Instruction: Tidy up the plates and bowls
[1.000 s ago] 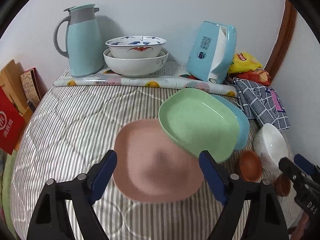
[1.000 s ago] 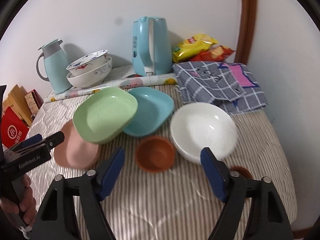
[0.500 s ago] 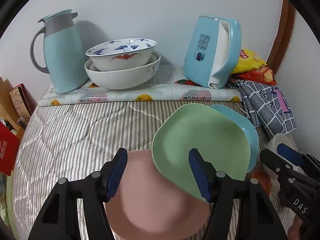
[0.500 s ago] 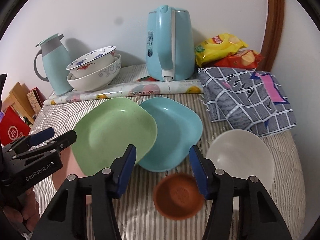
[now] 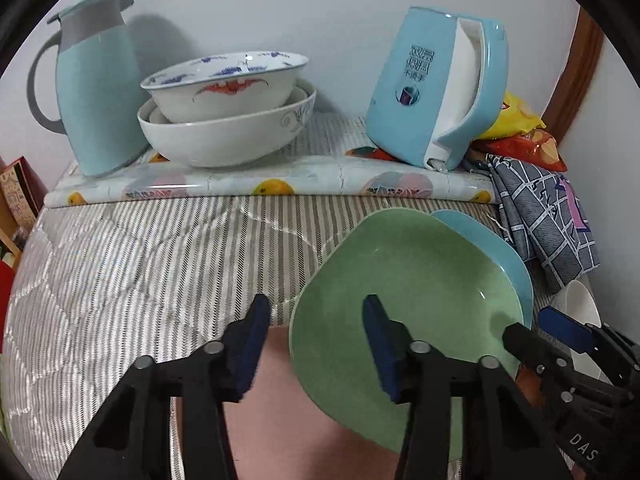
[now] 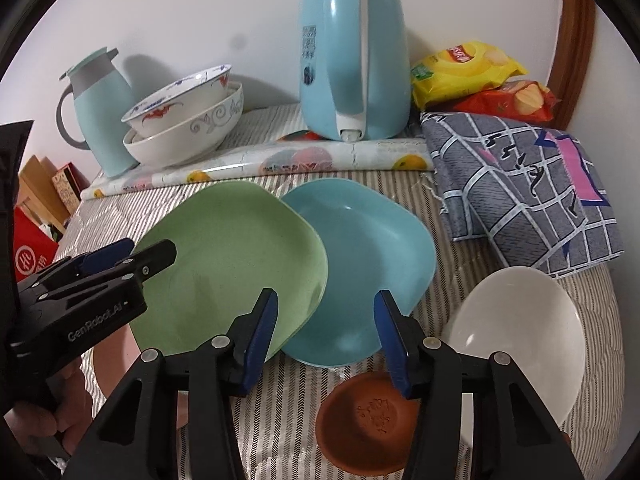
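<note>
A green plate (image 5: 416, 280) (image 6: 236, 264) leans over a pink plate (image 5: 288, 412) and overlaps a blue plate (image 6: 372, 256) (image 5: 492, 240). A small brown bowl (image 6: 368, 420) and a white bowl (image 6: 520, 332) lie at the front right. Two stacked white bowls (image 5: 224, 108) (image 6: 188, 120) stand at the back. My left gripper (image 5: 316, 344) is open, its jaws either side of the green plate's left rim, above the pink plate. My right gripper (image 6: 324, 336) is open over the green and blue plates' near edges. The left gripper also shows in the right wrist view (image 6: 136, 256).
A light blue thermos jug (image 5: 96, 84), a blue electric kettle (image 5: 436, 92), snack bags (image 6: 480, 76) and a folded checked cloth (image 6: 520, 176) line the back and right. A rolled floral mat (image 5: 264, 184) lies before them. Boxes (image 6: 36, 216) stand left of the striped surface.
Both grippers have moved forward and lower toward the plates. Both jaw gaps have narrowed but stay open. The plates and bowls have not moved.
</note>
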Motion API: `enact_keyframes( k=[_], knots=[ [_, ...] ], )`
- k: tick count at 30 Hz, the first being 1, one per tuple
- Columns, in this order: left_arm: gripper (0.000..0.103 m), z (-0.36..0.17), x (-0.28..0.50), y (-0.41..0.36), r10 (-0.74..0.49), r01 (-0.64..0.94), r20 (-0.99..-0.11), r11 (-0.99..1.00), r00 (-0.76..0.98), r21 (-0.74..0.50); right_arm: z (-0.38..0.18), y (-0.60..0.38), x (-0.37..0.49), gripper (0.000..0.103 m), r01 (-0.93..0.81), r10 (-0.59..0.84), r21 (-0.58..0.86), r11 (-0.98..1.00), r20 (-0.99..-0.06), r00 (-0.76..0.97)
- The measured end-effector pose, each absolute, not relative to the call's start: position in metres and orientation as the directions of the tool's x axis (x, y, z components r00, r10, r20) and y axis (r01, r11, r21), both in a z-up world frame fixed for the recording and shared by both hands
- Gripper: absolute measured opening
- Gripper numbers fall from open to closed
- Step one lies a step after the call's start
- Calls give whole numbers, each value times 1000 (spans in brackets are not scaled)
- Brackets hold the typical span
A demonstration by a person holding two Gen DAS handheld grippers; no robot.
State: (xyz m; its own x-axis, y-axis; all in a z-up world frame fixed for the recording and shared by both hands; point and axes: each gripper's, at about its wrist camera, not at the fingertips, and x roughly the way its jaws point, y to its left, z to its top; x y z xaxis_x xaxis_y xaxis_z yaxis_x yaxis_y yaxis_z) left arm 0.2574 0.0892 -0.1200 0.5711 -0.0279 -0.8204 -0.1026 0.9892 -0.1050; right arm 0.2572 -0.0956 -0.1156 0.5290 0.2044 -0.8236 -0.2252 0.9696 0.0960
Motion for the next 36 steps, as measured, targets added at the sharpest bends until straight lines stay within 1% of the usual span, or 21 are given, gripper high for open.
enact_keyframes(
  k=[3,4,5,7,10,13,23,36],
  knots=[
    [34,-122,257,90,-39,-97,-822,989,569,-114,-121,-93,259,42,-229,212,106,968,-834,510],
    [29,-123,257,89,-45,-92,-822,989,568,-117,-122,-91,260,36,-233,214,107,967,-837,504],
    [24,-123,257,89,-49,-87,-821,989,568,-119,-124,-90,260,27,-236,213,104,966,-839,501],
    [20,-123,255,87,-42,-78,-817,991,574,-106,-125,-88,260,19,-245,213,99,965,-839,501],
    [14,-121,252,87,-42,-76,-815,992,578,-105,-125,-86,259,17,-235,177,59,970,-835,521],
    [13,-118,247,91,-56,-75,-809,990,585,-123,-122,-88,258,16,-223,173,61,973,-831,528],
    [12,-103,220,105,-42,-100,-796,987,603,-128,-103,-78,242,13,-247,198,66,967,-805,559],
    [12,-95,176,130,-7,-157,-795,979,607,-129,-96,-54,213,12,-304,244,79,949,-796,554]
  ],
)
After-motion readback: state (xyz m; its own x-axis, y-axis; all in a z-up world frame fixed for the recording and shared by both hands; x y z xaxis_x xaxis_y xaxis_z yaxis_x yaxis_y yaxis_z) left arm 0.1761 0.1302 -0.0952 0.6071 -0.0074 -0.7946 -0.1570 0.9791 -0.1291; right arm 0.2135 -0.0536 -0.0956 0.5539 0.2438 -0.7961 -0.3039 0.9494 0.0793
